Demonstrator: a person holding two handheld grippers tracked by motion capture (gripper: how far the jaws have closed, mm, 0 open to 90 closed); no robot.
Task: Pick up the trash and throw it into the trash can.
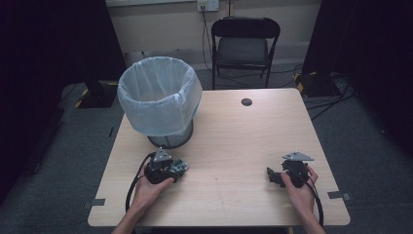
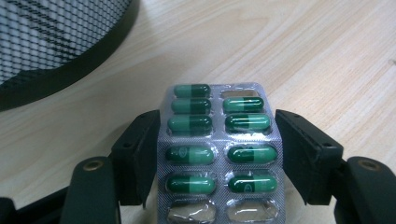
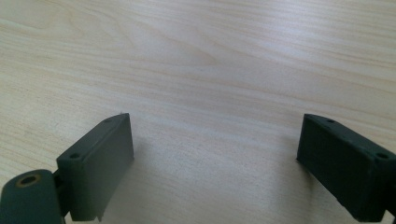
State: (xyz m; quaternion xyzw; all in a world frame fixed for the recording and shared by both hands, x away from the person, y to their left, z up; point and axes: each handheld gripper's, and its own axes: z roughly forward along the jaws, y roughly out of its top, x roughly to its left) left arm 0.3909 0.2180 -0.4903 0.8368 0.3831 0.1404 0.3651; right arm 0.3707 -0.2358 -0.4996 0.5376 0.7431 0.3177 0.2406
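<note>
The left tongs [image 2: 217,154] clamp a capsule blister pack [image 2: 218,154] by its edges, likely bound for the lined wastebasket [image 1: 159,97], while the right tongs [image 3: 215,163] rest wide open and empty on the tabletop [image 3: 210,60].

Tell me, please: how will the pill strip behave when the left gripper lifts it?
The pill strip is thin foil and plastic, so it is probably very light and may bow under the squeeze. The left gripper clamps its two long edges, so it could slip if tilted. Flat in shape, it should not roll.
</note>
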